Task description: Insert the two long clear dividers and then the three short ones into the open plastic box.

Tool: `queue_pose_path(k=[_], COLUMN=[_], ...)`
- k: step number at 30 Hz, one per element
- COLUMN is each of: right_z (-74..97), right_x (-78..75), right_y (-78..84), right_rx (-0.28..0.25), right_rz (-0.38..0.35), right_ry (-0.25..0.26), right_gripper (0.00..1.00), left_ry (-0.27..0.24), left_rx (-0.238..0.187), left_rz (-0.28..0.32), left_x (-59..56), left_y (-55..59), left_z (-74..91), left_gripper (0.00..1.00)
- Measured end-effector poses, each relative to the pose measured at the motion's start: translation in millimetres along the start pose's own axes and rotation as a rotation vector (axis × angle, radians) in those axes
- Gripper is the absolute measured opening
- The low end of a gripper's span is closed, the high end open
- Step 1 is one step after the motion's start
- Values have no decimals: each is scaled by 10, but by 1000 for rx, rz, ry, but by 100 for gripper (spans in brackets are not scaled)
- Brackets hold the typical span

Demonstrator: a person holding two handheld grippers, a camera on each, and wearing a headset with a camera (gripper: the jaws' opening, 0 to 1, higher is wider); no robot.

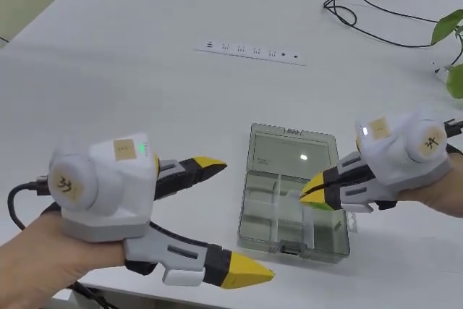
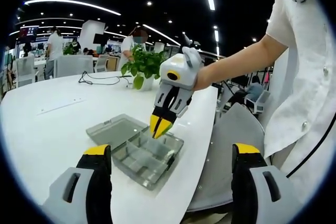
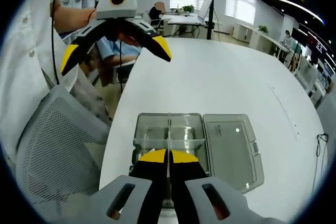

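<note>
Right gripper (image 1: 312, 192): your fingers are pinched on a thin clear divider (image 3: 169, 129), held over the tray of the box (image 1: 255, 200).
Left gripper (image 1: 241, 220): your fingers are spread wide and hold nothing, just left of the box.
Box: it lies open on the worktop (image 1: 108, 70), lid flat on the far side from you.
Divider: it runs along the tray's middle; you cannot tell whether it is seated.

Glossy clear plastic box (image 1: 289, 151) on a smooth matt white table (image 1: 130, 70).
</note>
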State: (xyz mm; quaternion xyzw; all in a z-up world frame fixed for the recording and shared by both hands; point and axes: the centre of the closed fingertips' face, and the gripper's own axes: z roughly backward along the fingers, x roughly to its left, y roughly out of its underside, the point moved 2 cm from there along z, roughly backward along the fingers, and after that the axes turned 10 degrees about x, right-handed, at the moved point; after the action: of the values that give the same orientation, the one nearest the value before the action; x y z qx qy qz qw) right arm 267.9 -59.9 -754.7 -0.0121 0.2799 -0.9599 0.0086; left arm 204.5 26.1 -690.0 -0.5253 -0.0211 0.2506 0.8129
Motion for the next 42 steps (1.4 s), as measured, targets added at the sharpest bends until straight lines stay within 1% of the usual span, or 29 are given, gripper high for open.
queue_pose_path(k=[6, 11, 14, 20, 26, 29, 36, 38, 42], right_z=[-108, -187, -261, -353, -349, -356, -361, -377, -375], right_x=[-25, -35, -25, -21, -18, -13, -15, -6, -11], right_y=[51, 89, 124, 169, 169, 176, 176, 182, 180], right_rx=[26, 58, 103, 157, 170, 186, 202, 216, 223], right_rz=[-16, -26, -13, 14, 11, 25, 27, 46, 55], right_ry=[-8, -14, -11, -8, -15, -12, -7, -4, -1], right_gripper=[2, 2, 2, 2, 2, 2, 2, 2, 2], left_ry=[5, 5, 6, 3, 2, 1, 2, 2, 1], left_rx=[3, 2, 3, -1, 0, 0, 0, -1, -3], left_rz=[-2, 4, 4, 8, 12, 12, 9, 8, 6], left_x=[-3, 9, 10, 22, 37, 35, 27, 25, 18], left_y=[5, 17, 22, 21, 36, 35, 33, 30, 19], left_z=[-3, -7, -12, -4, 4, 0, 2, 3, 8], left_gripper=[98, 98, 97, 97, 96, 96, 96, 96, 96])
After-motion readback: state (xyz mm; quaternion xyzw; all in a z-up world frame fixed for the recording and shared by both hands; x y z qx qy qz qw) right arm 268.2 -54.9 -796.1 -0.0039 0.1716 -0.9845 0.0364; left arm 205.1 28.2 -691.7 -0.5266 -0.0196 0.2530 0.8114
